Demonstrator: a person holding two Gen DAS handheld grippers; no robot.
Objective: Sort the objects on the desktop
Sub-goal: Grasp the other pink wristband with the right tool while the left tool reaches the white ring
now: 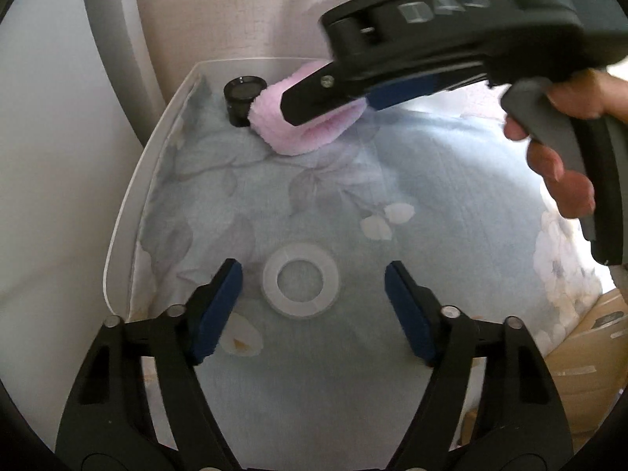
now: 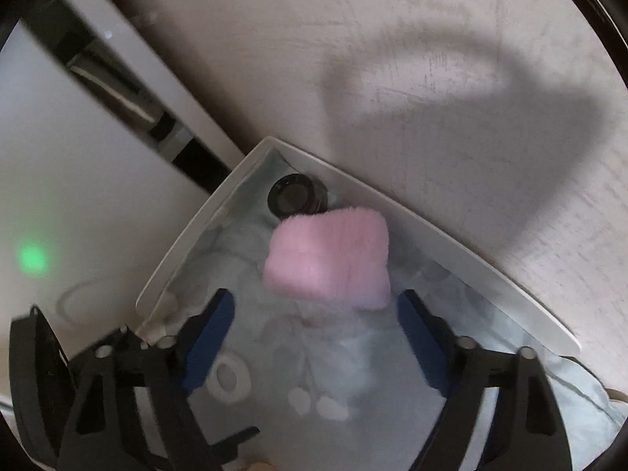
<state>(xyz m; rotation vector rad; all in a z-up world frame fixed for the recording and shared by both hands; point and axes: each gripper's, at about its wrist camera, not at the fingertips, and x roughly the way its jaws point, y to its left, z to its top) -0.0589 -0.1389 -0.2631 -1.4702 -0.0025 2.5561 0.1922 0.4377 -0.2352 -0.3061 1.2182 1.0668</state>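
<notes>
The right gripper (image 2: 316, 325) stands spread at the far corner of the white tray (image 1: 129, 196), its pads apart from the fluffy pink cloth (image 2: 329, 259), which lies beside a small black cylinder (image 2: 296, 196), probably a sorted pile. The left gripper (image 1: 314, 310) hangs wide open over a flat translucent ring (image 1: 300, 284) near the tray's front edge, likely its next pick, on soft floral fabric (image 1: 431, 196).

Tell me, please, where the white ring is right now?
The white ring lies flat on the floral cloth, between the open fingers of the left hand-held gripper, well short of the pink fluffy item.
</notes>
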